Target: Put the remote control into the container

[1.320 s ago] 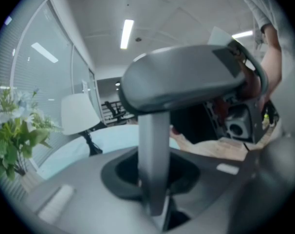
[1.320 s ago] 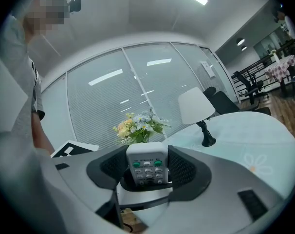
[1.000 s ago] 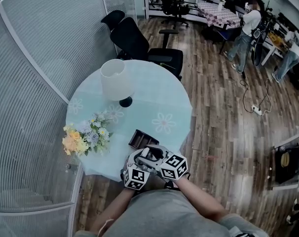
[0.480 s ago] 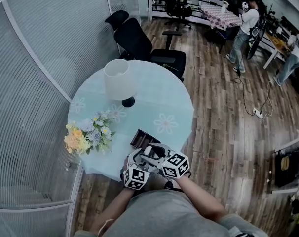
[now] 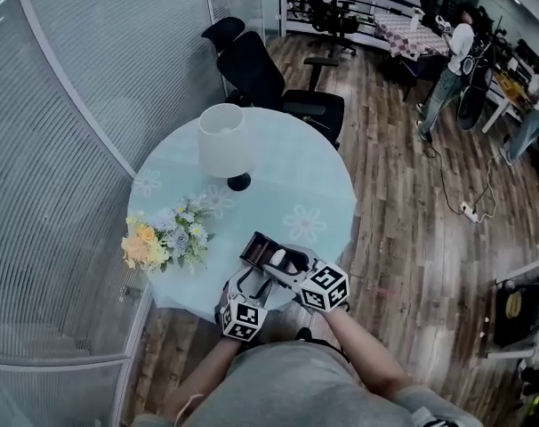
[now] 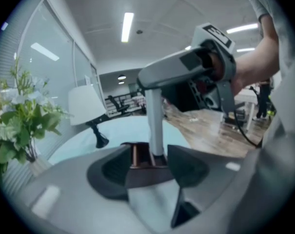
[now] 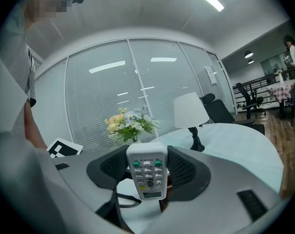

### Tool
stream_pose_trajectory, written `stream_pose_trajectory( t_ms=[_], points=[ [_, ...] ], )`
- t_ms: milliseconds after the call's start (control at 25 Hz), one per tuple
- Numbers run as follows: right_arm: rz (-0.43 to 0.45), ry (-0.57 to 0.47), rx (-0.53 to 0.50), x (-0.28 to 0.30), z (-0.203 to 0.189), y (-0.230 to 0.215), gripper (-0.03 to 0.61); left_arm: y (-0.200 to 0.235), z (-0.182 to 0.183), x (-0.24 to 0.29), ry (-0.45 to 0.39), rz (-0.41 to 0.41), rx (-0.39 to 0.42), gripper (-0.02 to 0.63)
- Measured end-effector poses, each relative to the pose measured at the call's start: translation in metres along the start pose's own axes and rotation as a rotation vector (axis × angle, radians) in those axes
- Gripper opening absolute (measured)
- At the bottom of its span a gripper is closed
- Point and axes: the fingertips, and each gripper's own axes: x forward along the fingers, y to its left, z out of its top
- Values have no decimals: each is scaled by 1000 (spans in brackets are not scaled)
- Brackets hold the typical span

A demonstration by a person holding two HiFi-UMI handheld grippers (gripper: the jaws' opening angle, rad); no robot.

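Observation:
The white remote control with green and grey buttons stands upright between the pads of my right gripper, which is shut on it. In the head view the remote sits over the near end of the dark brown container at the table's front edge. My left gripper faces it from the other side. Its jaws are opening, and the remote's thin edge stands in the gap without touching the pads. The container shows just beyond them. The right gripper's grey body hangs above.
A white lamp stands mid-table and a bouquet lies at the table's left edge. The round table has a pale flowered cloth. Office chairs stand behind it, beside a glass wall. People stand far back right.
The right gripper has carried the remote forward over the container. The left gripper has drawn back a little from the right one.

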Motion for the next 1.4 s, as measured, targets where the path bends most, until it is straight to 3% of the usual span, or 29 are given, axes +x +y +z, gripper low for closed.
stream_pose_trajectory(
  t_ms=[120, 200, 320, 360, 1400],
  points=[
    [-9, 16, -19, 3, -3, -4, 259, 4, -2, -4, -2, 16, -12, 225],
    [-13, 25, -27, 6, -5, -8, 259, 10, -2, -7, -14, 32, -22, 186],
    [-17, 35, -28, 10, -7, -13, 258, 17, 0, -14, -40, 45, -50, 20],
    [-18, 37, -28, 12, -8, -15, 258, 19, 0, -15, -46, 49, -60, 0],
    [16, 199, -161, 62, -55, -46, 259, 52, -36, -31, -10, 117, -170, -2]
  ],
)
